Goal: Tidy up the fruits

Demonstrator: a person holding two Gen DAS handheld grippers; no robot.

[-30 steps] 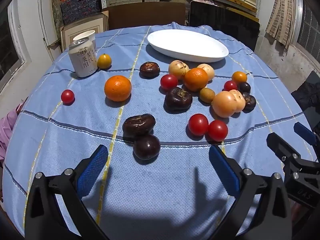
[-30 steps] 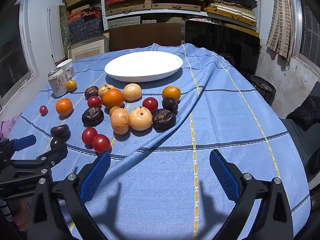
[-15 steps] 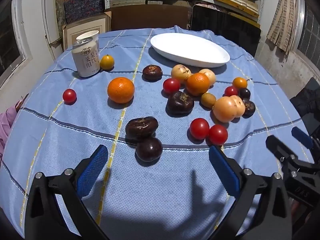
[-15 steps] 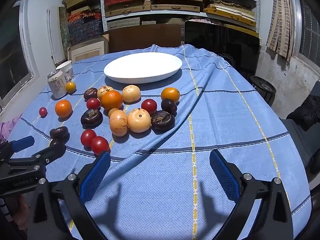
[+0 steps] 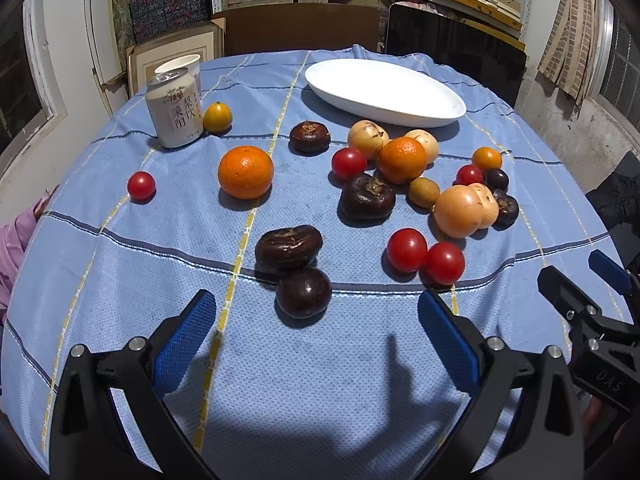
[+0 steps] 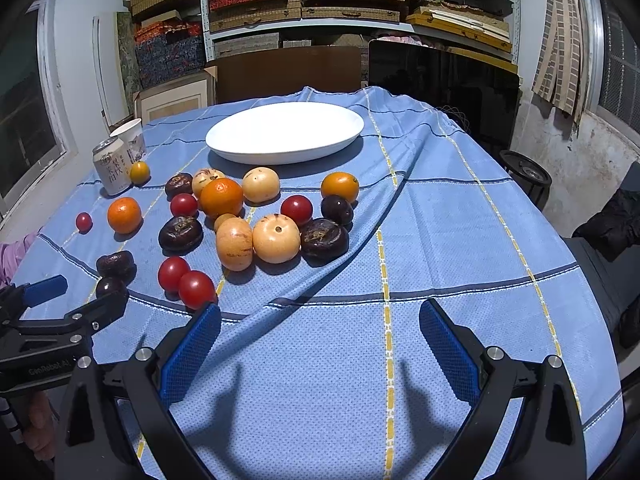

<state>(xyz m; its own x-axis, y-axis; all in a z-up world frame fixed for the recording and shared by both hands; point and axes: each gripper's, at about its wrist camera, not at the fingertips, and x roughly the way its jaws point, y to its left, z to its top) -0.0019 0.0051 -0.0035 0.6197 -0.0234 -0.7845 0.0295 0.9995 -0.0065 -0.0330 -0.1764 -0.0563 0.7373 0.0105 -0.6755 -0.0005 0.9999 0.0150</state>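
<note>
Many fruits lie loose on a blue checked tablecloth [image 5: 320,380]: oranges [image 5: 245,172], red tomatoes [image 5: 406,249], dark purple fruits [image 5: 303,292] and pale yellow fruits [image 5: 458,211]. An empty white oval plate [image 5: 384,92] stands at the far side; it also shows in the right wrist view [image 6: 285,132]. My left gripper [image 5: 316,320] is open and empty, just short of the nearest dark fruit. My right gripper [image 6: 320,332] is open and empty above bare cloth, right of the fruit cluster [image 6: 276,238].
A drink can [image 5: 174,110] and a white paper cup [image 5: 180,65] stand at the far left, with a small yellow fruit [image 5: 217,117] beside them. A dark screen [image 6: 442,84] and shelves lie behind the table. A fold runs through the cloth [image 6: 392,184].
My left gripper has moved a little forward and up; the fruits sit slightly lower in its view. The right gripper has shifted slightly forward. No fruit has moved.
</note>
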